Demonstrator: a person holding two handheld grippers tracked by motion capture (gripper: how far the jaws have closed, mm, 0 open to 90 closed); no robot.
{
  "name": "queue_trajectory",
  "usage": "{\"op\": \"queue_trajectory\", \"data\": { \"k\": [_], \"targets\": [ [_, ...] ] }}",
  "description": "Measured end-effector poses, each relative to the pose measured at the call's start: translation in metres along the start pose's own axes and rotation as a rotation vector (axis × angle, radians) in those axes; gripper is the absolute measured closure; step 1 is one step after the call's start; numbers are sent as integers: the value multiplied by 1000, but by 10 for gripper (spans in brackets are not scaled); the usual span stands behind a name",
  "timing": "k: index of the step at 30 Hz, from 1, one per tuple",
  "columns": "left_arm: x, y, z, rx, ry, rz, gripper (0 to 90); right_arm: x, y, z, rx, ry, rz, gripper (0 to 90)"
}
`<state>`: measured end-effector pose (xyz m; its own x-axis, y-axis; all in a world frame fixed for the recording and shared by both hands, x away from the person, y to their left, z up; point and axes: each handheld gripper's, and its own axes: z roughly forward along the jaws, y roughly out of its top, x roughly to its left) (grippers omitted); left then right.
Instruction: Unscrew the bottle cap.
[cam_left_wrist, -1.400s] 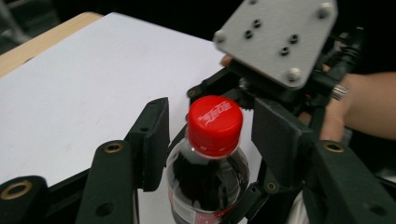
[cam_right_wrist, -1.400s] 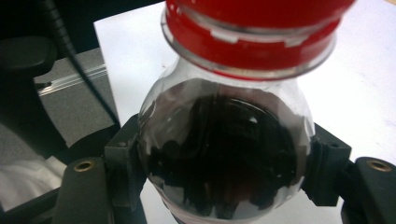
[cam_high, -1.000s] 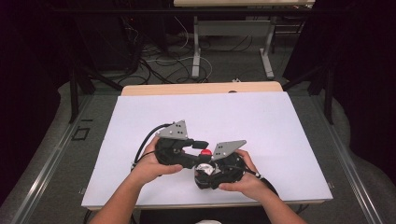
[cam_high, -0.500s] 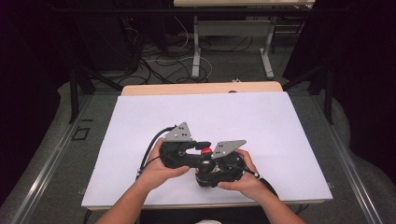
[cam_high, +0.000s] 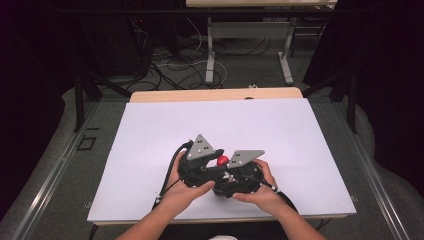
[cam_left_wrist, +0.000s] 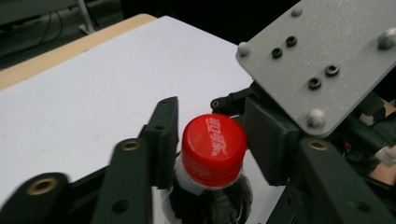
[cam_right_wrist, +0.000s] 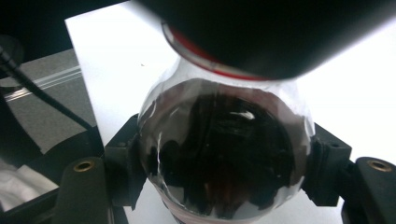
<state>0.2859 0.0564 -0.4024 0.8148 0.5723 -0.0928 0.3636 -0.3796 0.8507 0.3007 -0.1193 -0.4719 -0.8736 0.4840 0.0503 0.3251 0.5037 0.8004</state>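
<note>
A dark cola bottle with a red cap stands upright near the front of the white table. My right gripper is shut on the bottle's round shoulder, its pads pressing both sides. My left gripper comes in at cap height with the cap between its jaws. Those jaws have just been opening, and a thin gap shows beside the cap. In the high view the red cap sits between the left gripper and the right gripper, both held close together in the person's hands.
The right gripper's grey plate stands close behind the cap. White table surface spreads out to the left, right and far side. A wooden edge borders the back. Cables and table legs lie on the floor beyond.
The left gripper has shifted a little to the right, in over the cap. The right gripper and the bottle have stayed where they were.
</note>
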Motion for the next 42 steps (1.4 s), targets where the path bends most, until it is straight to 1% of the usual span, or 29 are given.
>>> {"op": "queue_trajectory", "data": {
  "k": [1, 2, 4, 5, 6, 7, 9, 10, 12, 13, 15, 16, 19, 22, 24, 26, 29, 31, 33, 34, 36, 38, 39, 40, 41, 42],
  "targets": [
    [2, 0, -1, 11, -15, 6, 495, 0, 0, -1, -4, 9, 5, 294],
    [3, 0, -2, 18, -18, 13, 474, 0, 0, -1, -7, 14, 4, 294],
    [5, -1, -6, 40, -33, 41, 448, 0, 1, -1, -9, 22, -9, 294],
    [6, -1, -7, 33, -46, 43, 444, 1, 1, -1, -10, 30, -11, 294],
    [8, -2, -8, 30, -75, 47, 444, 1, 1, -1, 0, 39, -11, 294],
    [11, -1, -11, 40, -115, 57, 444, 2, 1, 0, -12, 35, -15, 294],
    [15, -1, -15, 35, -173, 87, 444, 3, 1, 0, -7, 45, -23, 294],
    [17, -1, -16, 40, -192, 106, 444, 3, 1, 0, 2, 52, -29, 294],
    [23, 0, -18, 44, -218, 129, 444, 4, 1, 0, -11, 56, -31, 294],
    [26, 0, -18, 43, -240, 134, 444, 4, 1, 0, -12, 62, -35, 294],
    [33, 1, -19, 37, -268, 133, 449, 5, 2, 0, -14, 76, -36, 294],
    [35, 1, -19, 31, -284, 138, 454, 6, 2, 0, -6, 78, -43, 294],
    [41, 2, -18, 23, -325, 137, 487, 7, 2, 0, -13, 85, -47, 294],
    [43, 1, -16, 22, -367, 152, 520, 7, 3, 0, 0, 104, -52, 294],
    [43, 1, -14, 22, -380, 148, 536, 8, 3, 0, -6, 105, -56, 294],
    [43, 1, -12, 20, -394, 146, 575, 9, 3, 1, -9, 103, -53, 294],
    [40, 1, -11, 15, -383, 149, 609, 9, 2, 1, -3, 103, -52, 294],
    [39, 1, -10, 12, -366, 150, 612, 8, 2, 1, -1, 100, -49, 294],
    [36, 0, -10, 8, -345, 138, 614, 8, 2, 1, -8, 91, -42, 294],
    [35, 0, -10, 7, -327, 132, 615, 7, 2, 1, -4, 89, -39, 295],
    [31, 0, -10, 6, -280, 125, 616, 6, 2, 1, -2, 78, -32, 295],
    [24, 0, -10, 3, -221, 100, 617, 6, 2, 1, 5, 65, -21, 295],
    [21, 0, -9, 0, -187, 90, 618, 5, 1, 1, -4, 48, -21, 296],
    [17, 0, -9, -2, -154, 70, 618, 5, 1, 2, -7, 35, -15, 296],
    [13, 0, -8, -5, -114, 66, 618, 5, 1, 2, -7, 28, -9, 296],
    [9, 1, -7, -7, -75, 47, 618, 3, 1, 1, 4, 23, -7, 296]
  ]
}}
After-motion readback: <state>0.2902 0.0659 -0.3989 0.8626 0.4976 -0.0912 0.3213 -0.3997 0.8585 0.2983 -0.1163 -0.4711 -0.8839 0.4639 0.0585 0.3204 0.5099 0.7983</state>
